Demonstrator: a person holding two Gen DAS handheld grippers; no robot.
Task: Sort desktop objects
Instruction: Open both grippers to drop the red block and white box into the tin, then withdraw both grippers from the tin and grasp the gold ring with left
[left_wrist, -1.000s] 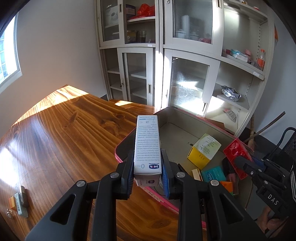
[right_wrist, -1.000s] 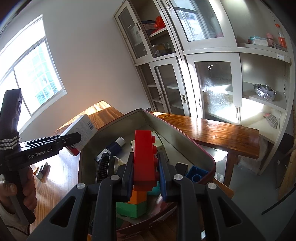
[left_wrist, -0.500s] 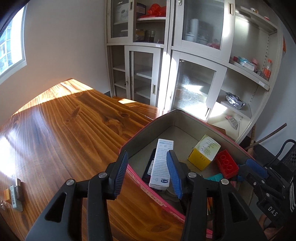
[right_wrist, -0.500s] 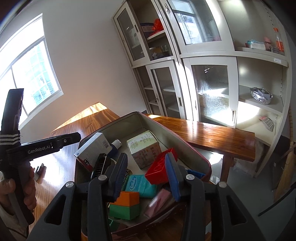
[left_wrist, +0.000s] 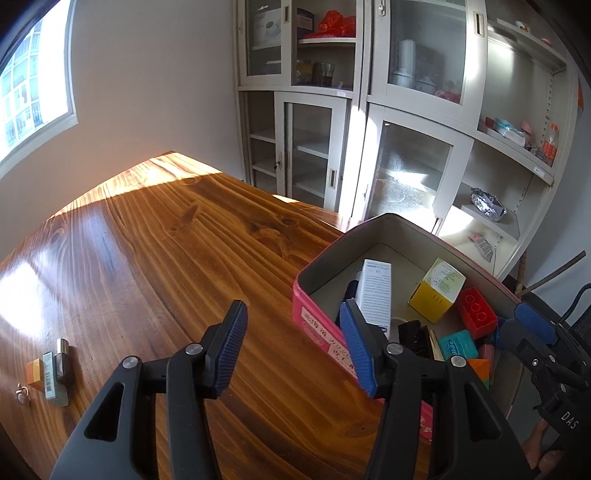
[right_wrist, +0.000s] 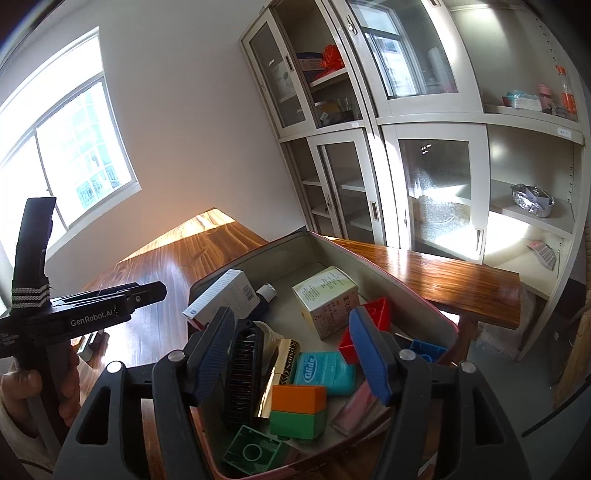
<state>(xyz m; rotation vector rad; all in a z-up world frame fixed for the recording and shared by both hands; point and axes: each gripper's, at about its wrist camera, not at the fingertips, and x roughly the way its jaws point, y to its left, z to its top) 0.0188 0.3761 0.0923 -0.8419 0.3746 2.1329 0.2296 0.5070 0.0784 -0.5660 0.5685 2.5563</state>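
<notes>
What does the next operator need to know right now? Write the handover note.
Left gripper: jaws opening, nothing between them, over the table beside the pink tin.
Right gripper: jaws opening, nothing held, above the tin.
In the tin: white carton, red brick, yellow-and-white box, teal floss pack, black comb, orange-and-green blocks.
Done: carton and red brick are in.
Left: small items at the table's near left edge.

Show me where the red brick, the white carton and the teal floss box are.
red brick (left_wrist: 476, 313), left wrist view, studded top face.
white carton (left_wrist: 375, 295), left wrist view, printed long side.
teal floss box (right_wrist: 324, 372), right wrist view, labelled top.
</notes>
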